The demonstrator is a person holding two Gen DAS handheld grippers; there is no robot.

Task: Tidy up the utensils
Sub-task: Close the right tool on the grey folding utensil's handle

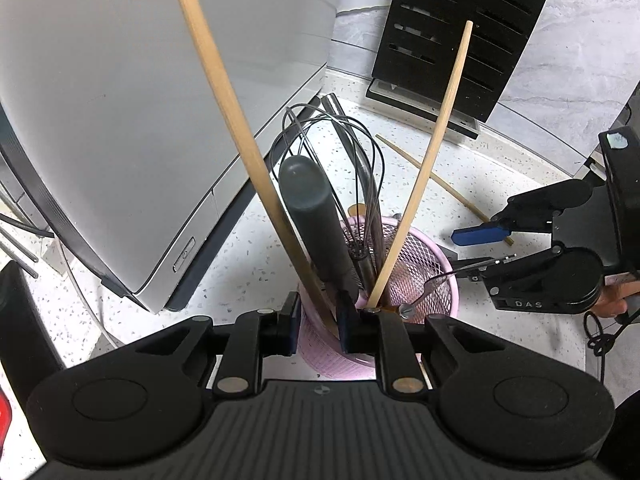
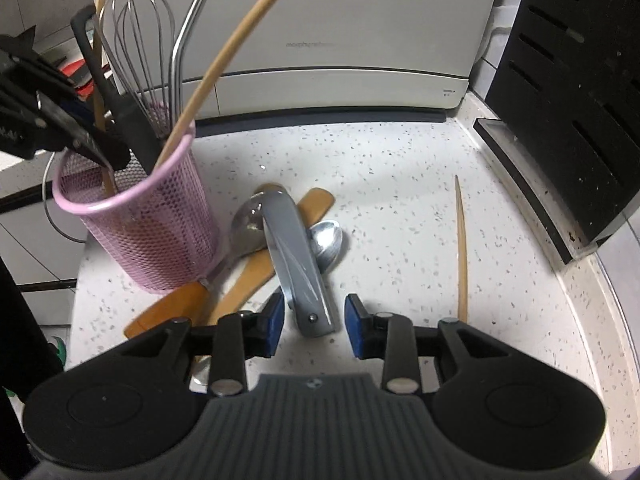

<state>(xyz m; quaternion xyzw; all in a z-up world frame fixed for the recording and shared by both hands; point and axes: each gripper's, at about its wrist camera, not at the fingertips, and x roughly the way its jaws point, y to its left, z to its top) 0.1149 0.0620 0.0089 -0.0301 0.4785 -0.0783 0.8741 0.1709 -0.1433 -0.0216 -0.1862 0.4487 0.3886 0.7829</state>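
Two grippers work over a speckled white surface [image 2: 400, 168]. Toward its left edge stands a pink mesh cup [image 2: 140, 232], holding a wire whisk [image 2: 138, 40], a bent metal straw [image 2: 182, 52], a dark-handled tool [image 2: 116, 104] and two long wooden sticks [image 2: 224, 56]. The left gripper [image 1: 318, 320] sits at the cup's near rim, its jaws narrowly apart and closed on that rim, with one stick and the dark handle rising just past its pads. To the right of the cup, a heap of utensils lies flat on the surface: a wooden spatula [image 2: 256, 272], two metal spoons [image 2: 326, 244] and a grey curved handle [image 2: 296, 260] crossing over them. The right gripper [image 2: 314, 324] hangs just above the near end of that grey handle, jaws partly open, blue pads to either side of it and not pressing on it. Further right a single wooden chopstick [image 2: 462, 256] lies alone, pointing toward the back. At the right edge leans a black slotted knife block [image 2: 568, 92], with a white appliance [image 2: 320, 20] along the back edge.
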